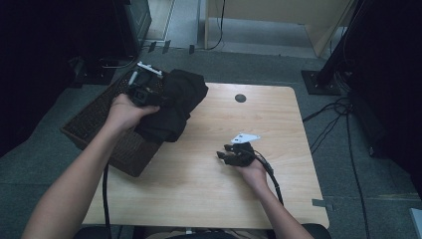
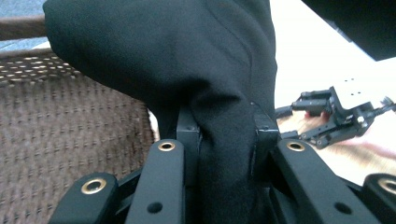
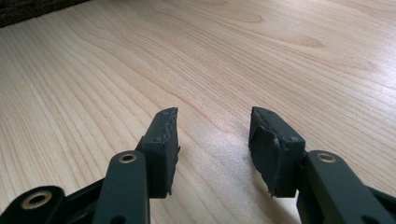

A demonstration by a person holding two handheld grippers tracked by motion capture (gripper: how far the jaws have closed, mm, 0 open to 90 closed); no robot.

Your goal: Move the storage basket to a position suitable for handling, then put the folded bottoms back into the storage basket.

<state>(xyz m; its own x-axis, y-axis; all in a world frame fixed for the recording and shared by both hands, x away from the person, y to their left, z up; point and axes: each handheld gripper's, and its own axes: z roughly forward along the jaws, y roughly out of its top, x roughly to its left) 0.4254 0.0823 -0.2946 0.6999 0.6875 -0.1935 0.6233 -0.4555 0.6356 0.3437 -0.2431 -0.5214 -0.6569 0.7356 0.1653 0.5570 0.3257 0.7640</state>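
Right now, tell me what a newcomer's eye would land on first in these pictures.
First, the bundled black garment clamped in the left tongs, hanging above the table's far left corner and the brown wicker basket beside it. Next, the right tongs rest open and empty near the middle of the pale wooden table.

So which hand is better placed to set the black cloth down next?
Left. The left gripper already pinches the black cloth by the wicker basket; the right gripper is open over bare table.
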